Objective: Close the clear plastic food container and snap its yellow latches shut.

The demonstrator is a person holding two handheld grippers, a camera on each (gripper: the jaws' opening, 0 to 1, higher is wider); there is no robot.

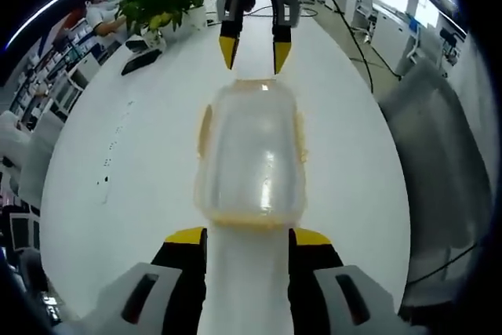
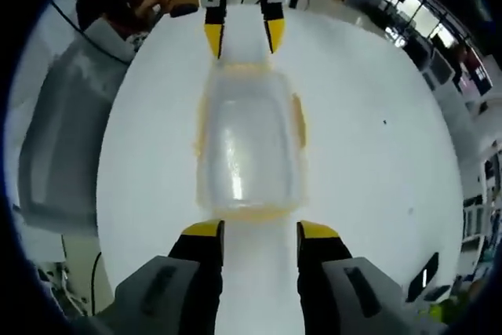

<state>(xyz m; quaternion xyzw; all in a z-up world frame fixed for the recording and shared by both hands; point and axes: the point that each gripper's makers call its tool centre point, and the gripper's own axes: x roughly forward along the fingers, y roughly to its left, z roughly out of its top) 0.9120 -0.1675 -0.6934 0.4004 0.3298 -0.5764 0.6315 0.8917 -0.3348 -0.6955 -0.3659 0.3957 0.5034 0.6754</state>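
On the white table [image 1: 118, 154], both grippers, left [image 1: 248, 234] and right [image 2: 260, 229], stood released at opposite ends of the container [image 1: 251, 158]; uneven pressing could have skated it sideways.

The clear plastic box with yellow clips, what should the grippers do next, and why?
Probably ease both open grippers inward onto the end latches. The clear plastic food container lies lidded between them on the white table, untouched, and its yellow latches seem unsnapped.
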